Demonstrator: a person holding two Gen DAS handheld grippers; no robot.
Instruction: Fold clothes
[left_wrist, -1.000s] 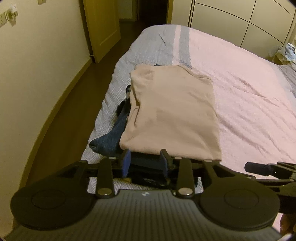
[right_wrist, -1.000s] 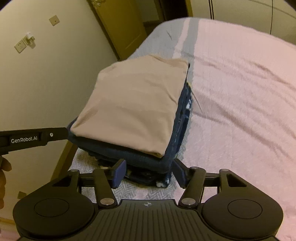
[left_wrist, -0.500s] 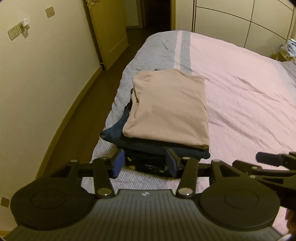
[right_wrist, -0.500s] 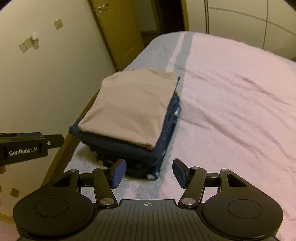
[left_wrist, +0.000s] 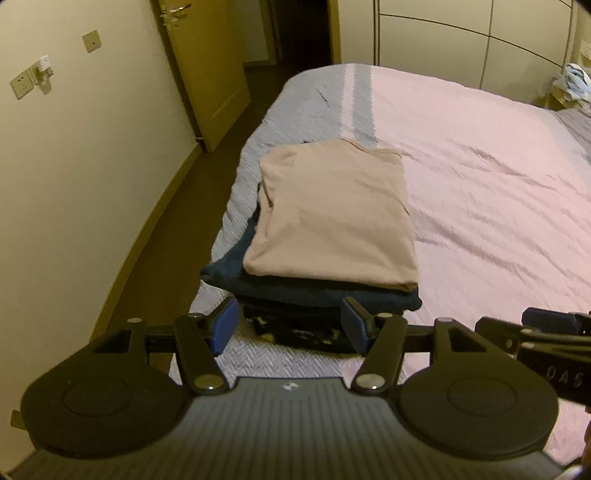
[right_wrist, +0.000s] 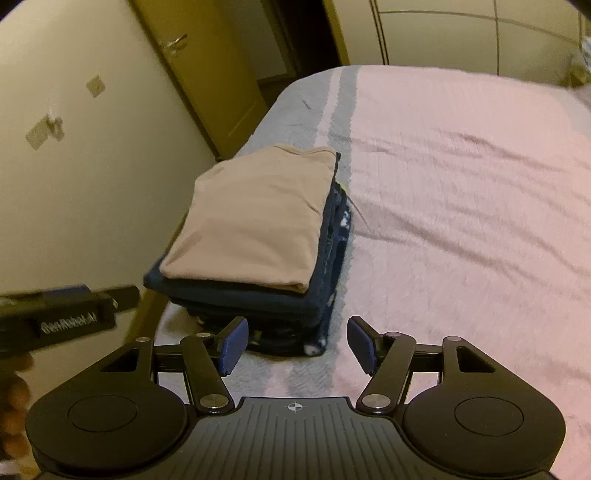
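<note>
A bed (left_wrist: 480, 155) with a pink and grey cover; a stack of folded clothes (left_wrist: 325, 236) lies near its left edge.

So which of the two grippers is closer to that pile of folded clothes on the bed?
Left, slightly. The left gripper hangs open at the near edge of the stack of folded clothes. The right gripper, also open, sits off its right corner, a little farther back.

Folded clothes stack (left_wrist: 332, 236) occupying the bed's (left_wrist: 480, 177) left edge strip, broad pink bedspread right of it unobstructed, wall (left_wrist: 74, 184) and door (left_wrist: 207, 74) confining the narrow floor aisle (left_wrist: 177, 221) on the left, wardrobe fronts (left_wrist: 443, 40) bounding the far side.
</note>
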